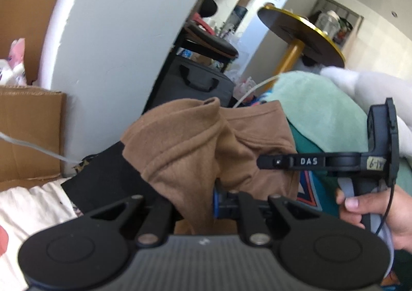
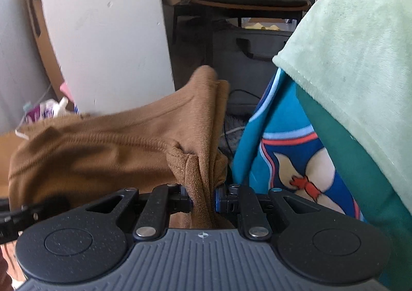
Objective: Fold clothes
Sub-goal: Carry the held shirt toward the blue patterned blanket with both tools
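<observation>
Both claws have hold of the same brown garment (image 1: pixel 195 141), which is lifted and stretched between them. The left claw (image 1: pixel 195 206) is pressed together on a bunch of the brown cloth, which spills over its fingers toward 12 o'clock in the left wrist view. The right claw (image 2: pixel 203 199) pinches a gathered fold of the cloth (image 2: pixel 200 180), and the rest of the garment runs away from it toward 9 o'clock in the right wrist view.

In the left wrist view the right claw's handle sits at 3 o'clock, its black finger (image 1: pixel 283 161) lying against the brown cloth, with a hand (image 1: pixel 370 216) wrapped round the grip at 4 o'clock.

Just beside the garment, toward 2 o'clock, hangs a mint towel (image 2: pixel 360 59) over a teal printed cloth (image 2: pixel 296 162). A black cloth (image 1: pixel 103 177) lies under the garment at 9 o'clock, on a white sheet (image 1: pixel 33 206). Behind stand a white pillar (image 1: pixel 116 33), a cardboard box (image 1: pixel 28 134) and a gold-edged round table (image 1: pixel 301 31).
</observation>
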